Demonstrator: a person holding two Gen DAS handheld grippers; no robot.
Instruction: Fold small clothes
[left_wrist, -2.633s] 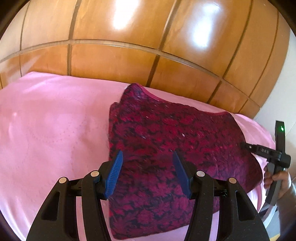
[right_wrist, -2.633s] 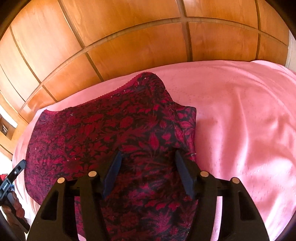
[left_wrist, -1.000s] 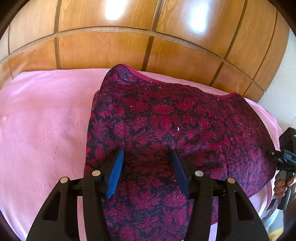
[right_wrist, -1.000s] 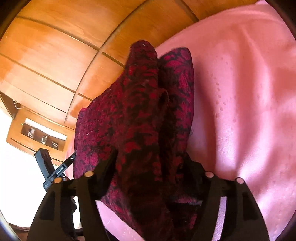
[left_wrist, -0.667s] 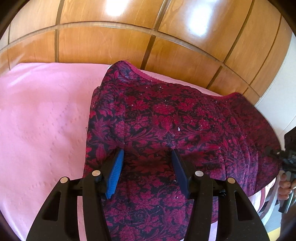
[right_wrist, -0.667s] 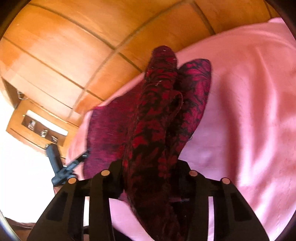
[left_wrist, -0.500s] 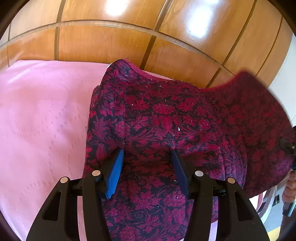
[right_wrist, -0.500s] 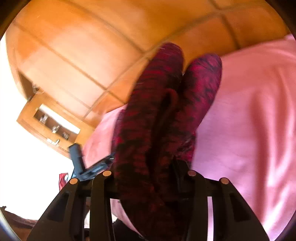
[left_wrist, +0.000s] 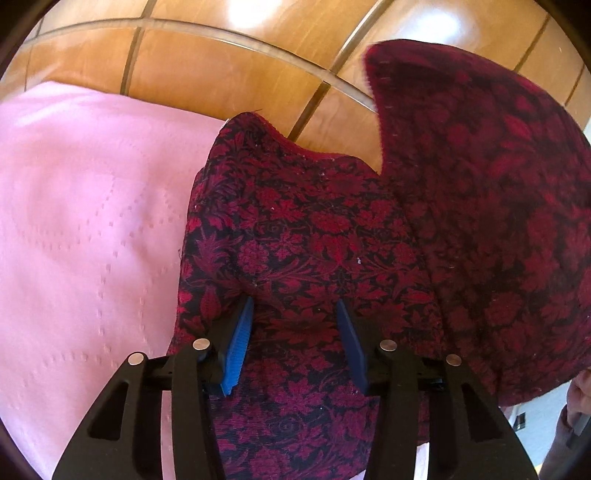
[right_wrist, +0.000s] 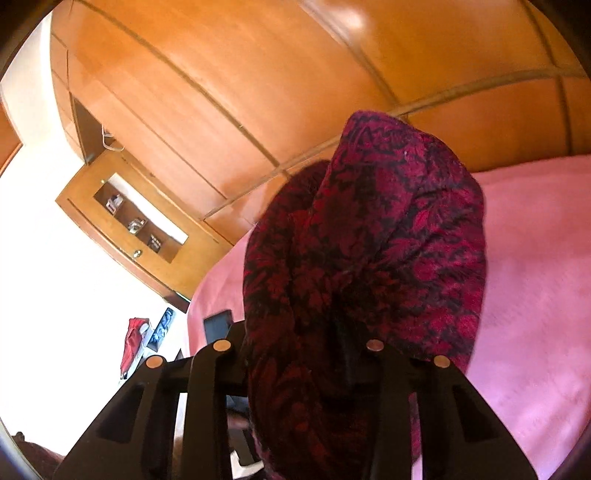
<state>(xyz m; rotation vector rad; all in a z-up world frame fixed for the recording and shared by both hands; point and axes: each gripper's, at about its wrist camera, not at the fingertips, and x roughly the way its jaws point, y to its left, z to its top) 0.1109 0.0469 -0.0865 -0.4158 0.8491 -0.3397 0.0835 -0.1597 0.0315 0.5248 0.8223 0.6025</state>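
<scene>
A dark red garment with a black floral pattern lies on a pink bedspread. My left gripper rests on its near part with blue-padded jaws open, fabric bunched between them. My right gripper is shut on the garment and holds its end up in the air. That raised end shows in the left wrist view as a flap swinging over from the right. The cloth hides the right gripper's fingertips.
A wooden panelled headboard runs behind the bed. In the right wrist view a wooden wall cabinet hangs at the left, and the bedspread spreads to the right. The bed's edge is at the right in the left wrist view.
My right gripper has closed on the garment's right end, lifted it off the bed and swung it up and leftward. My left gripper has stayed in place, open.
</scene>
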